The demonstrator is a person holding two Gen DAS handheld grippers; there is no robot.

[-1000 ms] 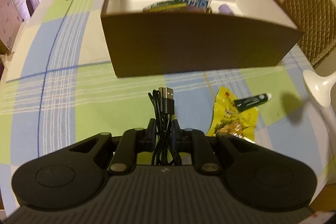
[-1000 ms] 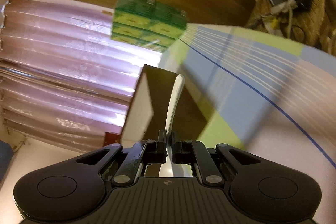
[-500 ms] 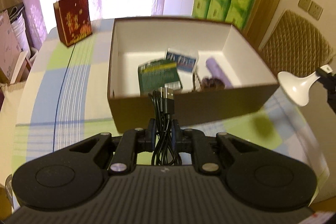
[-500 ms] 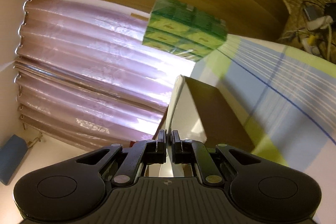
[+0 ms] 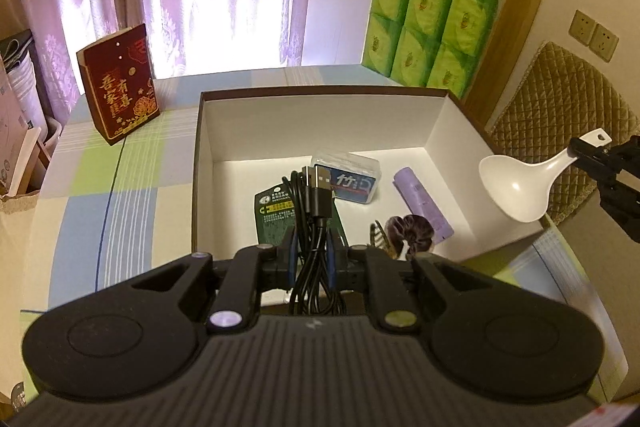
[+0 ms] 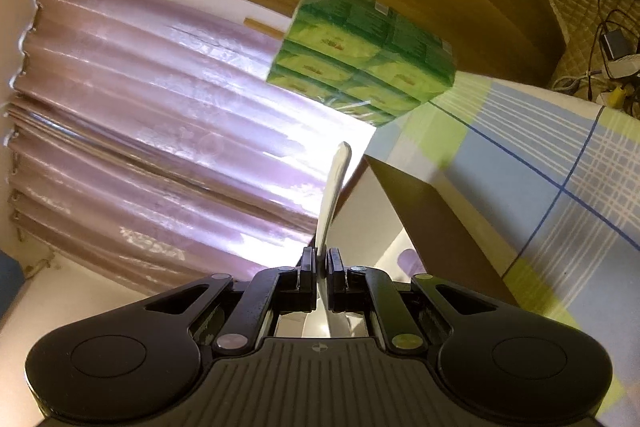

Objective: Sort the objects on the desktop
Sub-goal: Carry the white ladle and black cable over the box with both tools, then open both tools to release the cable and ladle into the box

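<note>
My left gripper [image 5: 311,251] is shut on a bundled black USB cable [image 5: 314,203] and holds it above the near side of the brown box [image 5: 320,95] with a white inside. In the box lie a green card [image 5: 272,215], a blue-and-clear pack [image 5: 352,179], a purple tube [image 5: 422,203] and a dark scrunchie [image 5: 410,231]. My right gripper [image 6: 320,261] is shut on the handle of a white spoon [image 6: 334,187]. The spoon [image 5: 516,183] hangs over the box's right wall in the left wrist view, tilted sideways.
A red gift bag [image 5: 118,83] stands at the table's back left. A pack of green tissues [image 5: 430,27] stands behind the box and also shows in the right wrist view [image 6: 360,55]. A quilted chair [image 5: 568,115] is at the right. The checked tablecloth [image 5: 112,203] covers the table.
My left gripper rose and moved forward with the cable, from the table in front of the box to above its near edge. My right gripper brought the spoon up beside the box.
</note>
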